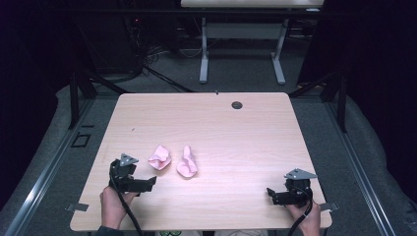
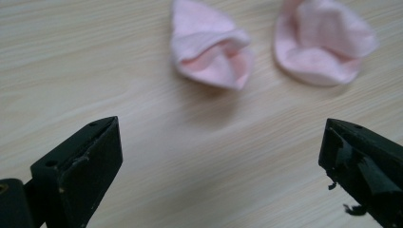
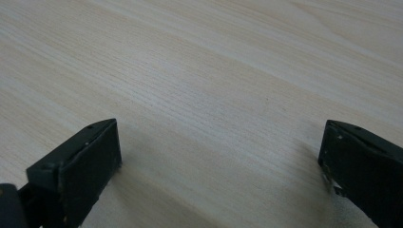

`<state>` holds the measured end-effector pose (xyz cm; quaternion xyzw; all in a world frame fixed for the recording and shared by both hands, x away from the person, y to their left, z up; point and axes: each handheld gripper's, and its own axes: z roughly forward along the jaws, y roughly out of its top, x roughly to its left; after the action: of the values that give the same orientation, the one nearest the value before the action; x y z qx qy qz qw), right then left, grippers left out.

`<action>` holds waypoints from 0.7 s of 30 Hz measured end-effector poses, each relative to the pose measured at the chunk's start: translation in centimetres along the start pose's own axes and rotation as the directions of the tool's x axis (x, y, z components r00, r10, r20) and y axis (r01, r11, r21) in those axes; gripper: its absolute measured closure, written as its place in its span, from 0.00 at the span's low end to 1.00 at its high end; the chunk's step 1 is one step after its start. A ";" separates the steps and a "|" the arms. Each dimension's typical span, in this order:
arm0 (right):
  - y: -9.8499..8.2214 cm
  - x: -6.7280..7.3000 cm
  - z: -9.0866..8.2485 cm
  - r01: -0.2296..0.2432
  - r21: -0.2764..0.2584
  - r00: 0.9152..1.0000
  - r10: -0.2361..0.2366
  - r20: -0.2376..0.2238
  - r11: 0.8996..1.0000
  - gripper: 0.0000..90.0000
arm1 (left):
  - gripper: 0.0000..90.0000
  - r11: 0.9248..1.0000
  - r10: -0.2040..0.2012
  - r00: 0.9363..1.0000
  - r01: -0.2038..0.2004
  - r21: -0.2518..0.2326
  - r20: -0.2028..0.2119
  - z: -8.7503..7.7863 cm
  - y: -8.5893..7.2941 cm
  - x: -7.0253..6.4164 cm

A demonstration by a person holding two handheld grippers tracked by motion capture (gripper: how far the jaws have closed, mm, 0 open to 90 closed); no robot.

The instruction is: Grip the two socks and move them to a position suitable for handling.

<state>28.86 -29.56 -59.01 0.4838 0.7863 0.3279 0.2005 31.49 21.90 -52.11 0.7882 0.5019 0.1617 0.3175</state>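
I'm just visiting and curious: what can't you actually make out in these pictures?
- Pink cloths: small in the high view, so what they are stays unclear; the top edge of the left gripper view cuts off both.
- Left gripper: its body is out of frame below that view's bottom edge.
- Right gripper: small and dark in the high view, detail lost.
- Person: hands cut off by the high view's bottom edge.

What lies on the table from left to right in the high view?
left tongs → crumpled pink sock → second pink sock → right tongs
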 end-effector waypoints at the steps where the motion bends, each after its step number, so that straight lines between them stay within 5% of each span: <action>1: 0.0 0.0 0.0 -0.001 -0.001 1.000 0.001 -0.001 1.000 0.00 | 0.00 1.000 0.019 1.000 -0.019 0.007 0.004 0.2 0.6 -0.4; 5: 0.0 0.0 0.0 -0.005 -0.006 1.000 0.005 -0.001 1.000 0.00 | 0.01 0.997 0.073 0.996 -0.074 0.026 0.045 0.9 3.1 -2.2; 12: 0.0 0.0 0.0 -0.007 -0.007 1.000 0.007 0.000 1.000 0.00 | 0.00 0.988 0.109 0.988 -0.120 0.100 0.105 3.6 7.4 -4.5; 21: 0.0 0.0 0.0 -0.006 -0.005 1.000 0.006 0.000 1.000 0.00 | 0.14 0.970 0.129 0.982 -0.155 0.187 0.140 7.9 10.0 -6.2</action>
<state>28.83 -29.60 -59.03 0.4855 0.7841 0.3305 0.2006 40.10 10.72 -50.97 0.8583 0.4364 0.0832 0.2567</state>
